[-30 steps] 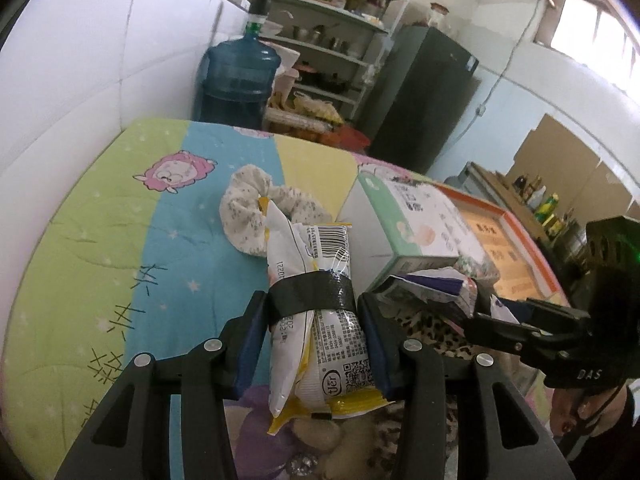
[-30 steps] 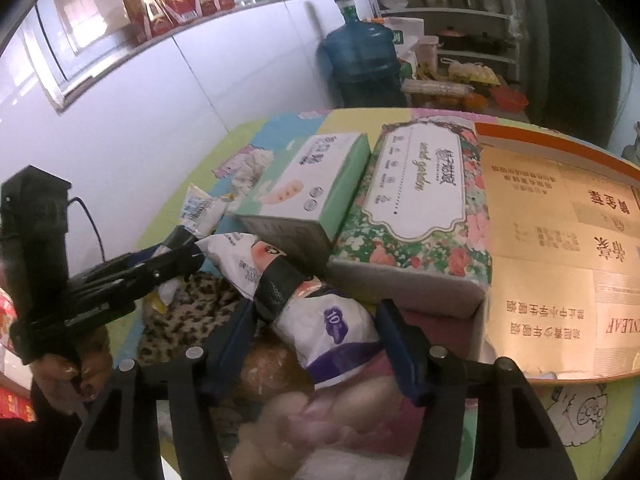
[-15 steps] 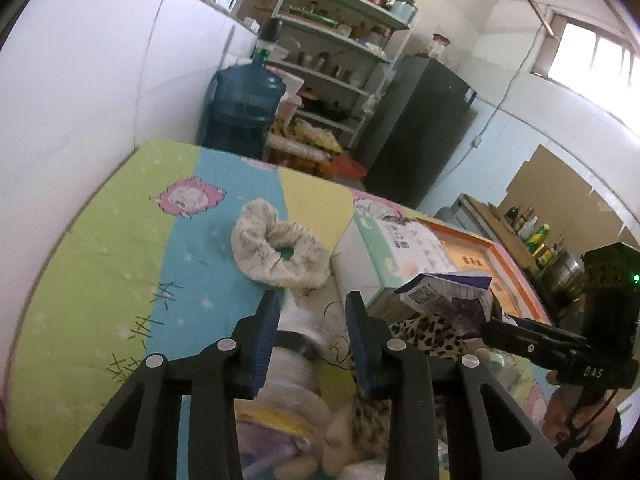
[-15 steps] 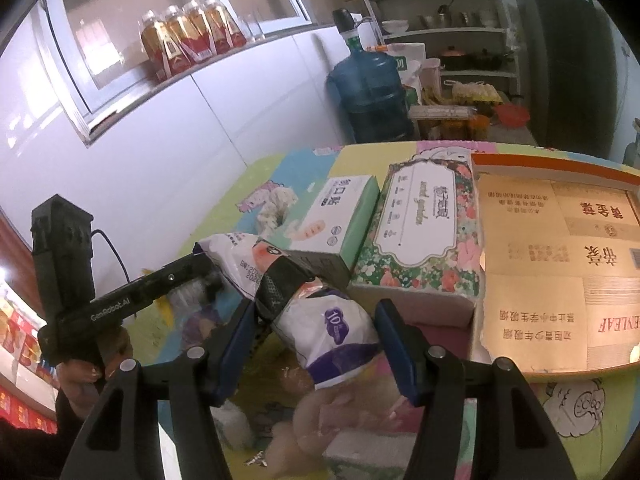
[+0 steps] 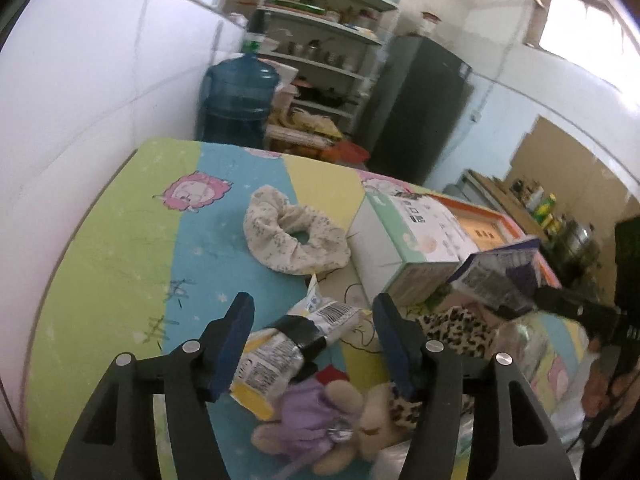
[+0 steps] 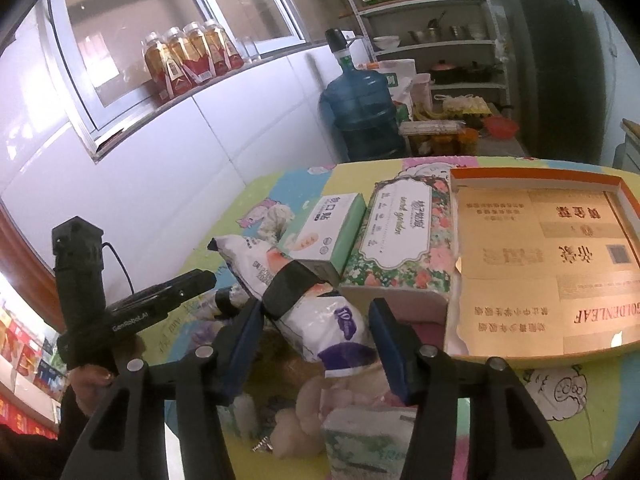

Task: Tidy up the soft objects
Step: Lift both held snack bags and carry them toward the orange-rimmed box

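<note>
Yellow-edged snack packet (image 5: 280, 354) now lies freed on the mat (image 5: 120, 264) below the left gripper (image 5: 314, 312) (jaws spread); the right gripper (image 6: 316, 312) still carries its tissue pack (image 6: 320, 312).

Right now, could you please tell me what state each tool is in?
Left tool: open, holding nothing; the yellow taped packet lies below it.
Right tool: appears shut on the white taped packet.

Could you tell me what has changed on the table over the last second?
The left hand-held gripper let go of the yellow packet, which now lies on the table between its open jaws. The right hand-held gripper has kept the white packet; scrunchie and boxes unmoved.
</note>
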`<state>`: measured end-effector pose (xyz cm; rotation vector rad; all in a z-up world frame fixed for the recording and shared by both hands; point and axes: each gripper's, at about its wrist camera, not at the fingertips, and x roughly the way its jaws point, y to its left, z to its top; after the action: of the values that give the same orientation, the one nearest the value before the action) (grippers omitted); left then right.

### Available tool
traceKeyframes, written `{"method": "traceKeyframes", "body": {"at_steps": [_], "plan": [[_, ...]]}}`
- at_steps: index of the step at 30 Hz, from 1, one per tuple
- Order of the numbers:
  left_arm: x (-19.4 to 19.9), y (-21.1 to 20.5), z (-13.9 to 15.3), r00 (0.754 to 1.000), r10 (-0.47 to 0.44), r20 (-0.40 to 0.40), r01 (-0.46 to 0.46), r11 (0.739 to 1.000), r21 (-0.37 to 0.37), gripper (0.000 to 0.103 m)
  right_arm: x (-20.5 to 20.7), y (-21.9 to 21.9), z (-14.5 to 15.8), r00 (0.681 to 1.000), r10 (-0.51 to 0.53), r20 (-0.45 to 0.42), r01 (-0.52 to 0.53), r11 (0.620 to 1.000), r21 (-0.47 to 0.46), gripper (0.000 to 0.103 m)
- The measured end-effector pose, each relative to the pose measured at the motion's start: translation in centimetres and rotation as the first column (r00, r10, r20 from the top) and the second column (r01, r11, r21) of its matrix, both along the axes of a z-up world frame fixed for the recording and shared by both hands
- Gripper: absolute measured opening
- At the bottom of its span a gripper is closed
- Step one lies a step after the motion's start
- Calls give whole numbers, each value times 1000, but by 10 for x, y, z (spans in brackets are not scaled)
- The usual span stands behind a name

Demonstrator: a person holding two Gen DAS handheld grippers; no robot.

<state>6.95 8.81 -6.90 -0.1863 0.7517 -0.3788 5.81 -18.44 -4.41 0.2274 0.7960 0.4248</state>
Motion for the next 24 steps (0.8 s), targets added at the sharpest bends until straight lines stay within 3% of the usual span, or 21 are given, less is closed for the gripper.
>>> {"method": "traceKeyframes", "body": {"at_steps": [3,5,9,12,17,23,24], "plan": [[4,3,3,995,-97,33,95,994,57,67,-2,-5,3,1000,-6,12,6,1000,13,54],[5,0,5,979,-194,59,184,973,139,68,-4,-10,7,1000,-13,26,13,1000,23,54],[11,-10,2,914,-405,32,380,880,285,67,-5,-13,10,999,-17,32,16,999,29,54],[24,-13,-5,879,-475,-30,465,844,266,67,-5,-13,9,999,-19,27,18,999,34,54],[45,-23,-24,849,-516,-117,527,805,272,67,-8,-16,6,1000,-23,20,23,999,36,54],[58,-28,-31,836,-526,-159,549,800,242,66,-8,-19,6,999,-30,20,29,999,29,54],[60,-29,-33,835,-525,-163,550,800,240,60,-7,-20,5,999,-30,19,30,999,30,54]]}}
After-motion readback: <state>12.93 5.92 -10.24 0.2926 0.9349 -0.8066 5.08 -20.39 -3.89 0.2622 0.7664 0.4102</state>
